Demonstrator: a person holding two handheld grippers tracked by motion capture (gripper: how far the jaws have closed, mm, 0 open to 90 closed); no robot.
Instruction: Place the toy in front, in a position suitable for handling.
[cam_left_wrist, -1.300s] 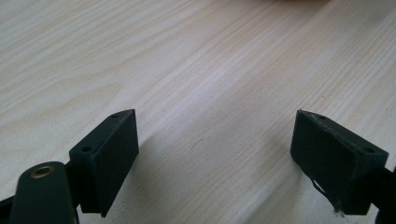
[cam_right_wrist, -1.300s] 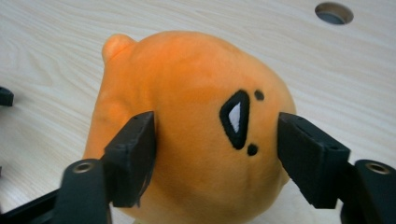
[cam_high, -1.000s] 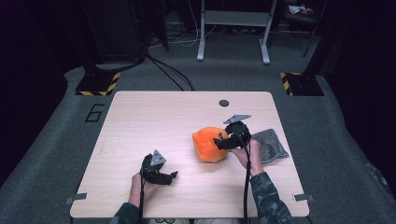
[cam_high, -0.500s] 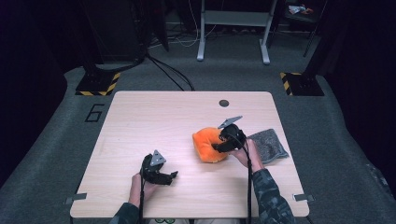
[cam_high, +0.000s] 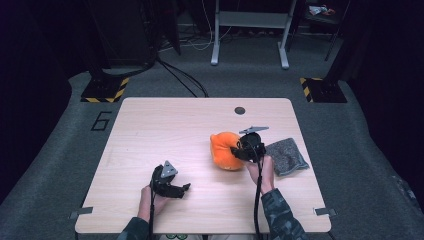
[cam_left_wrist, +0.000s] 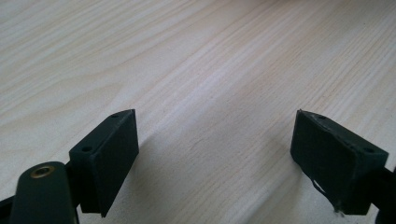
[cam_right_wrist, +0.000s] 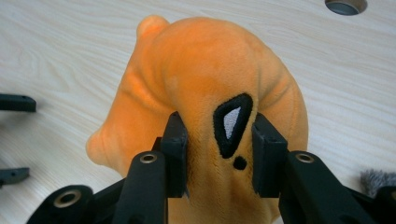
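Pinching a fold of the orange plush toy (cam_right_wrist: 205, 107), the right gripper (cam_right_wrist: 218, 142) has just been closing, and its fingers (cam_right_wrist: 176, 140) now press into the fabric on either side of a black-outlined patch. The toy sits on the table (cam_high: 165, 130) right of centre, touching the right gripper (cam_high: 247, 148), with a grey fuzzy cloth (cam_high: 285, 156) just beside the hand. Only a ridge of soft fabric is caught, so my guess is a lift could let the plush slip free or hang and swing, and a drag might pull the cloth along. The left gripper (cam_high: 170, 185) rests near the front edge, well apart, its fingers (cam_left_wrist: 109, 154) spread over bare wood. Pale wood grain covers the table, with a round cable hole (cam_high: 240, 110) near the far edge. Dark grey carpet, cables and metal stand legs lie beyond.
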